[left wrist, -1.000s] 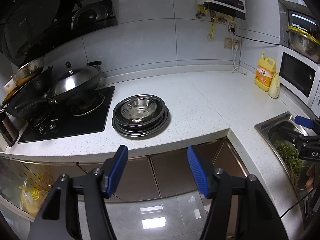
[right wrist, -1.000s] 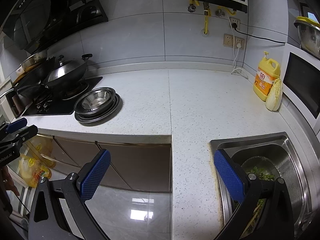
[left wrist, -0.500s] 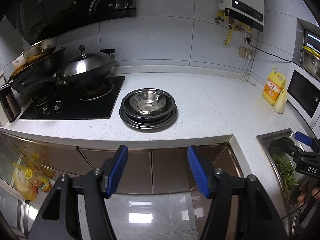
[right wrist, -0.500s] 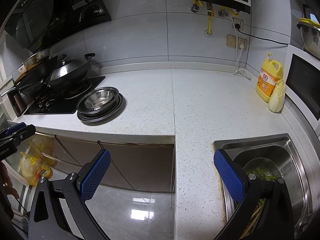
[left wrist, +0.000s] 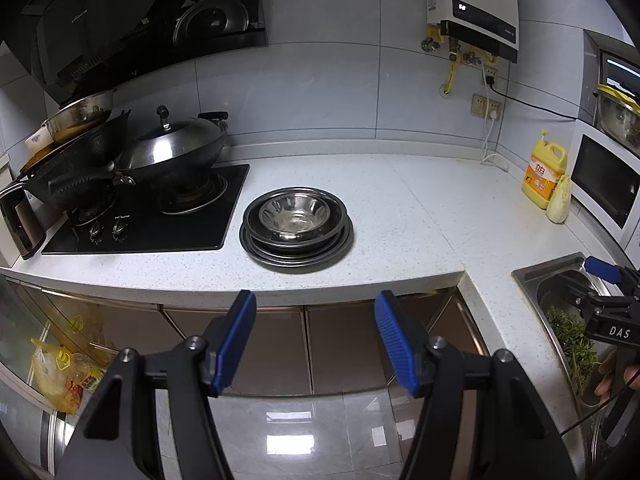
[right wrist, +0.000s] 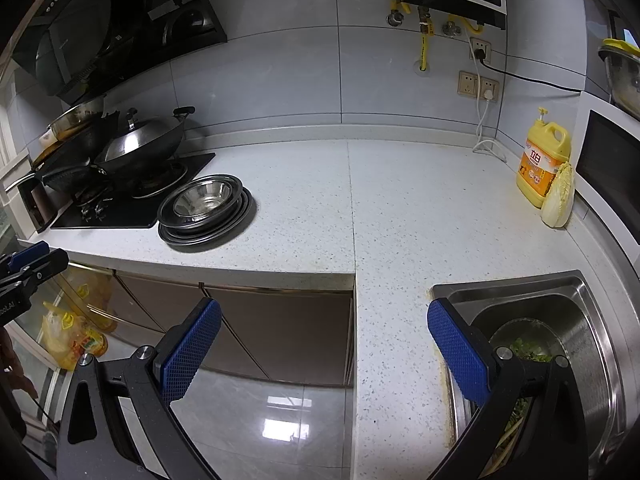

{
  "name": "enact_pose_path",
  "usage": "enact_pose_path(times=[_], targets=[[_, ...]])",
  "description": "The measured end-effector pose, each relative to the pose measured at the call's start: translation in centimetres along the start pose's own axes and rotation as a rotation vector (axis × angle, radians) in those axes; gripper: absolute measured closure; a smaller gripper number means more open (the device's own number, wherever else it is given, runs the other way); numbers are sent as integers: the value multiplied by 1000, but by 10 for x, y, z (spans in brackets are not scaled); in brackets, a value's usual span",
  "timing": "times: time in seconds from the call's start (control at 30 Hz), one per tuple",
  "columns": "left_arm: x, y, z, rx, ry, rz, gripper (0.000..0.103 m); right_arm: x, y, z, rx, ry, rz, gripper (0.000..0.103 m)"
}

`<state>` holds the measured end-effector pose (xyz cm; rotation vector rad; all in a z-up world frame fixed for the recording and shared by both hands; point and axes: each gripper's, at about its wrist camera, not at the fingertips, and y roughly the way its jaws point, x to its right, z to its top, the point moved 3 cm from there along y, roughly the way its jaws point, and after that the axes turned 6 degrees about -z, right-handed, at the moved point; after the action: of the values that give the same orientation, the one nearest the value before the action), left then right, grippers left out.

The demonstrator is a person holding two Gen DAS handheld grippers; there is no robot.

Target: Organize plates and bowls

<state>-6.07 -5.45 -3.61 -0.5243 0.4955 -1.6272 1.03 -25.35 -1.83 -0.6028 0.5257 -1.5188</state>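
A stack of steel plates [left wrist: 297,248] [right wrist: 206,228] with a steel bowl [left wrist: 294,214] [right wrist: 203,199] nested on top sits on the white speckled counter [left wrist: 400,208], right of the black hob. My left gripper [left wrist: 316,336] hangs open in front of the counter edge, well short of the stack, nothing between its blue pads. My right gripper [right wrist: 324,344] is open too, wider, held over the counter corner beside the sink, empty. Each gripper shows at the edge of the other's view.
Two woks [left wrist: 176,152] and a pan crowd the hob [left wrist: 152,220]. A sink [right wrist: 560,320] holding a basin of greens lies at right. A yellow detergent jug [right wrist: 542,164], a cabbage piece [right wrist: 560,196] and a microwave [left wrist: 604,184] stand at the far right. Cabinet doors [left wrist: 304,344] lie below.
The left wrist view has rolled level and shifted, so the plate stack now sits nearer the middle. The right gripper has stayed put. Both grippers stay open.
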Motion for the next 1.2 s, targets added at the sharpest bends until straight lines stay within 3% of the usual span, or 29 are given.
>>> enact_pose_path(times=[0.57,0.9,1.2], targets=[[5,6,0,-23,30,-2,43,3,0,1,1,1,0,1],[13,14,-2,-57,144,12,43,9,-2,2,5,6,-7,1],[14,13,2,-52,146,-6,43,8,-2,2,4,6,-11,1]])
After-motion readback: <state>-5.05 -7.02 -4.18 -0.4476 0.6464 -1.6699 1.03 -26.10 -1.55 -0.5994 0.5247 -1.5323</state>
